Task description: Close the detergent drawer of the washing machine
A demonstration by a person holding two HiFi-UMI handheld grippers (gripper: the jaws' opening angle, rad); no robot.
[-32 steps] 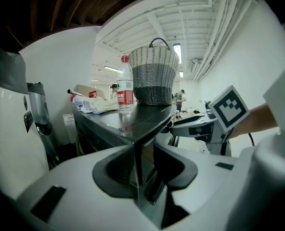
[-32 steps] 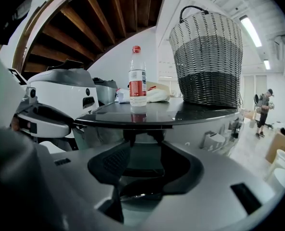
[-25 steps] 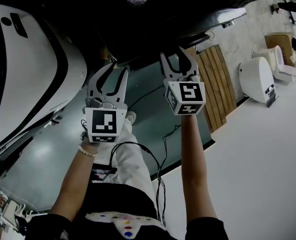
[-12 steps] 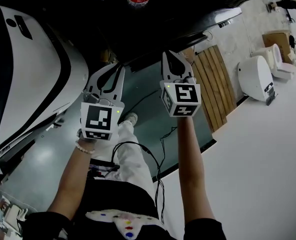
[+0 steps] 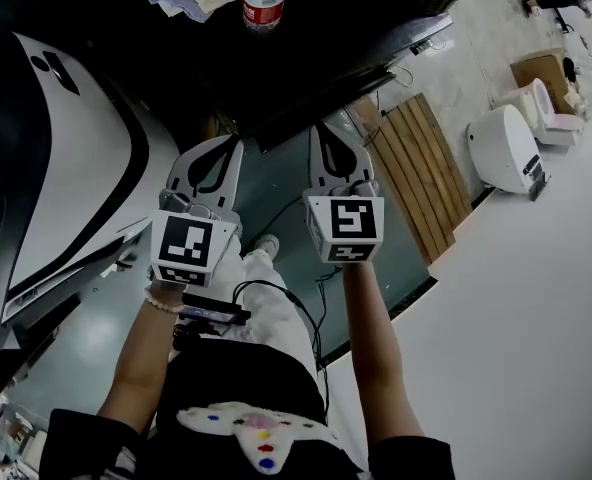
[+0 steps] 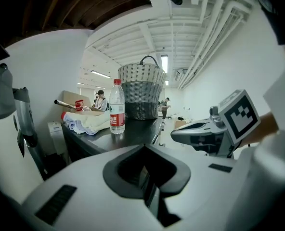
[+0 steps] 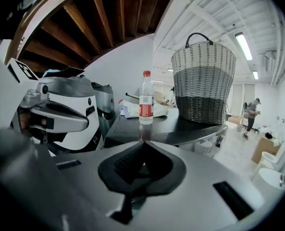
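Detergent drawer: I cannot find it in any view. No drawer front shows, open or shut, so I cannot say where it is.
Washing machine: A big white machine (image 5: 66, 158) with black stripes stands to the left of the dark table (image 5: 326, 38). It may be the washer, but I cannot be sure.
Left claw (image 6: 143, 149): Its jaws have just been closing. Now they are pressed together with nothing between them. The person holds it up in front of their body. It points toward the near side of the dark table.
Right claw (image 7: 142, 144): Its jaws are pressed together too, and it holds nothing. It sits just beside the left claw, on the same side of the dark table, and touches nothing.
Why shut: I think a drawer gets pushed, not grabbed. Closed jaws make one firm tip for pushing.
Water bottle (image 7: 146, 97): It stands upright on the dark table, right ahead of both claws. It is not part of the job.
Basket (image 7: 202, 76): This woven basket stands on the dark table, to the right of the bottle and apart from it.
Cloths (image 6: 87, 121): A soft pile lies on the dark table, left of the bottle.
Watch out: The bottle is tall and thin, so a bump to the dark table could tip it.
Job so far: It looks not yet begun, as no claw touches any machine.
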